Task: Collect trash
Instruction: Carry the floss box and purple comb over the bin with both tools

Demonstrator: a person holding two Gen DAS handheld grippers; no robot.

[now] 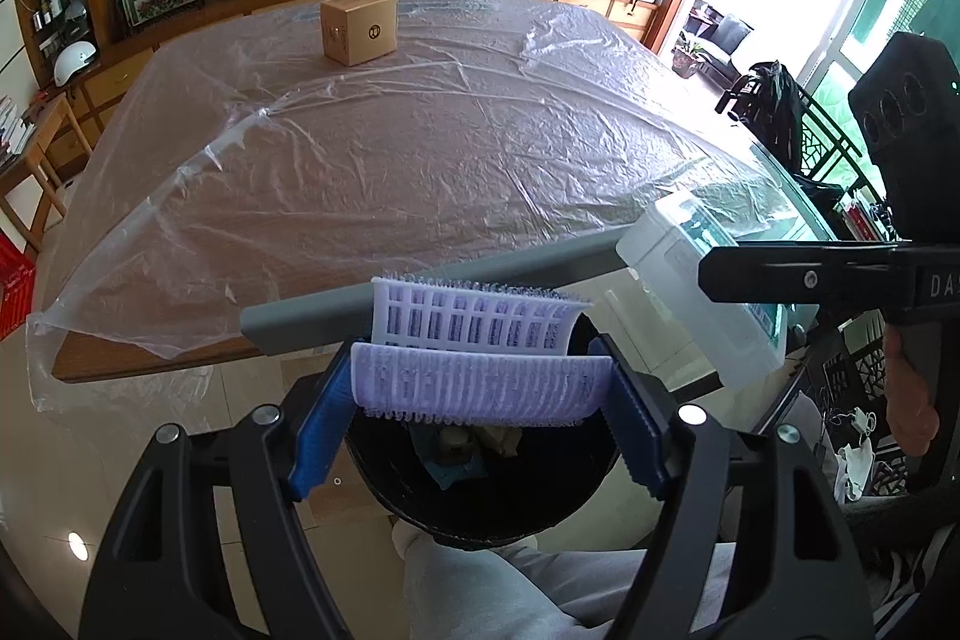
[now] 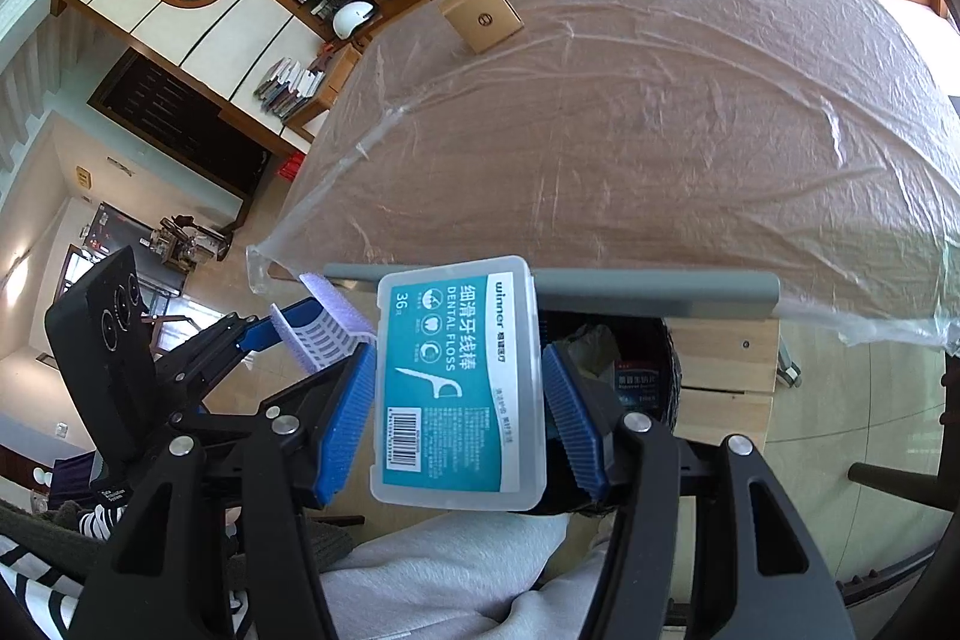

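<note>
My left gripper is shut on a lilac plastic hair roller, squeezed between its blue pads, above a black trash bin with scraps inside. My right gripper is shut on a clear dental floss box with a teal label, held over the same bin. The floss box also shows in the left wrist view, right of the roller. The roller shows in the right wrist view, left of the box. A small cardboard box stands on the far part of the table.
A wooden table under clear plastic sheeting stretches ahead. A grey bar runs along its near edge above the bin. My grey-trousered leg is below. A TV and shelves stand behind the table.
</note>
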